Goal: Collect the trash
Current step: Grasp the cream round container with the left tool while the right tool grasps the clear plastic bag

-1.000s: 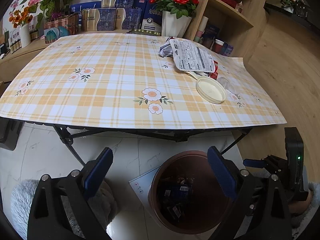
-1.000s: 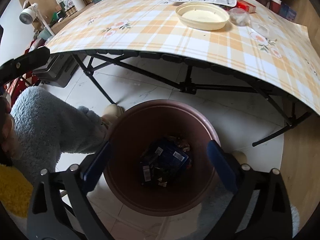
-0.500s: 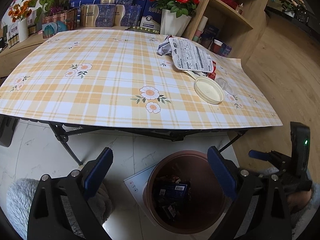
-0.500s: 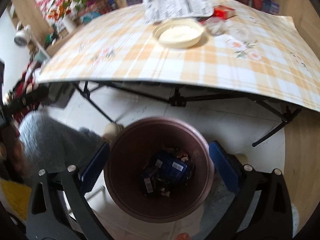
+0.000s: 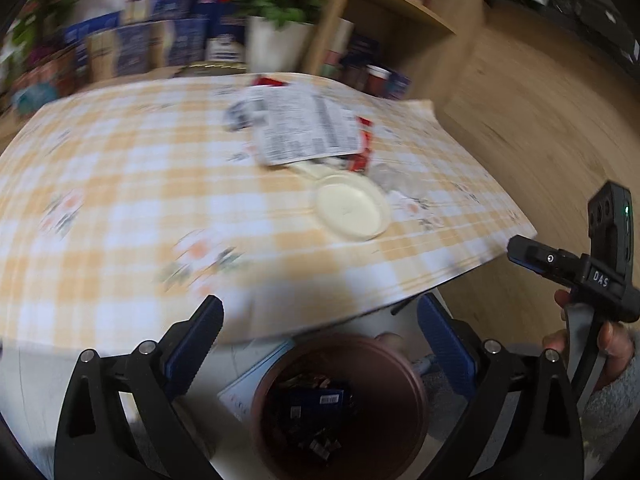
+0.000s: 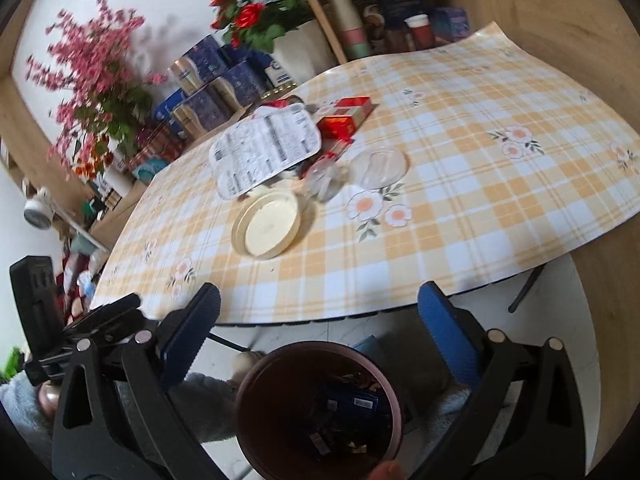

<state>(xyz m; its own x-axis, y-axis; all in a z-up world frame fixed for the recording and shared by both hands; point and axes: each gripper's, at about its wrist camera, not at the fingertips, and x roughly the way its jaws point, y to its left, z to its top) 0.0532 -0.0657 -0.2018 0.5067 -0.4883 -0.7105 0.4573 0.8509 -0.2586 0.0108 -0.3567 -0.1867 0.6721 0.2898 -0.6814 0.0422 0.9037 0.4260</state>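
Both views have swung up from the brown bin [image 6: 318, 408] toward the tabletop [image 6: 460, 208] in the last second. The left gripper [image 5: 318, 346] and right gripper [image 6: 318, 330] have jaws spread, empty. Remaining trash, the cream lid [image 6: 267, 224] and printed wrapper [image 6: 266, 148], lies at 12 o'clock, so another pickup looks next

The left wrist view is smeared with motion blur, so we cannot read the print on the white package [image 5: 306, 130] or make out the boxes [image 5: 160, 44] behind the table [image 5: 120, 184]. In the right wrist view the brown bin [image 6: 316, 412] is cut off by the lower edge, and its dark contents stay unclear to us.
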